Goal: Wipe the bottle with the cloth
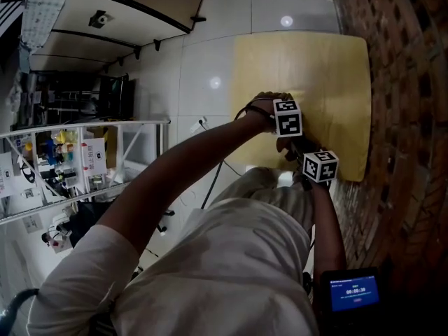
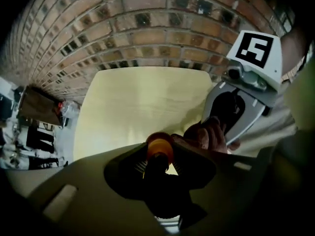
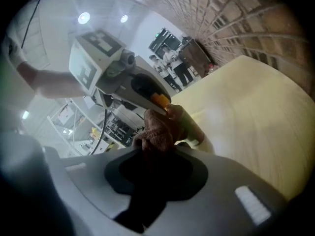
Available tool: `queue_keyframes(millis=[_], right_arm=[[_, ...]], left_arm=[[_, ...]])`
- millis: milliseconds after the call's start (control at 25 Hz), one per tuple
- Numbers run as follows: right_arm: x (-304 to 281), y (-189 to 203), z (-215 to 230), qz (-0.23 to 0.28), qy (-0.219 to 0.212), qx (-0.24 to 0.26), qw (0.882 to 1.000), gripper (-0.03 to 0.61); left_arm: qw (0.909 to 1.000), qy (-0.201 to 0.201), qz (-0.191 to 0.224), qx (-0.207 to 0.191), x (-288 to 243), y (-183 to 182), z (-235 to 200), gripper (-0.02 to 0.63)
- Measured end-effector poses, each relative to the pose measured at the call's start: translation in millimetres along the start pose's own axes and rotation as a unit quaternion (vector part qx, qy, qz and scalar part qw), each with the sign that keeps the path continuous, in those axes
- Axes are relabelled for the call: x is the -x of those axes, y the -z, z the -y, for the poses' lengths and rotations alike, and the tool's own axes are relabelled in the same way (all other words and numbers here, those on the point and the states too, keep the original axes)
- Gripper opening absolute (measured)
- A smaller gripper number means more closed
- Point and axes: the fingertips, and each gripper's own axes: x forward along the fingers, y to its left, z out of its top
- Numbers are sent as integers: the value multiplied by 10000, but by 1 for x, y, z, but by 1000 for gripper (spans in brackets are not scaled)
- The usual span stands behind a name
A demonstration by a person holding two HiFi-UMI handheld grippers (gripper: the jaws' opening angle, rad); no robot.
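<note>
Jaws: left gripper [image 2: 158,162] clamps orange-capped bottle [image 2: 160,146]; right gripper [image 3: 152,151] pinches brown cloth [image 3: 157,132].

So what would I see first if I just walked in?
Probably the left gripper pointing straight down and clamped on the bright orange cap of a bottle over the pale yellow table. Right next to it, the right gripper holds a bunched brown cloth up by the bottle. A brick wall runs along the table's far side.
</note>
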Motion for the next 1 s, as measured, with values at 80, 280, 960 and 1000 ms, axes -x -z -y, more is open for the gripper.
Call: queue_keyframes(millis=[80,280,960,1000], right_arm=[[-14,-13,-1,-56,11,273,9996,83],[-42,-8,13,-314,299,356,9984,81],[-36,22,52,357,931,-2152,9715,78],[-32,18,43,373,803,-1800,9797,78]], left_arm=[[9997,-39,-36,244,0,-2,-3,170],[9975,32,-84,703,-7,-1,8,168],[9818,-38,-180,1890,-9,9,-5,169],[9794,-58,-167,2012,-8,9,-5,169]])
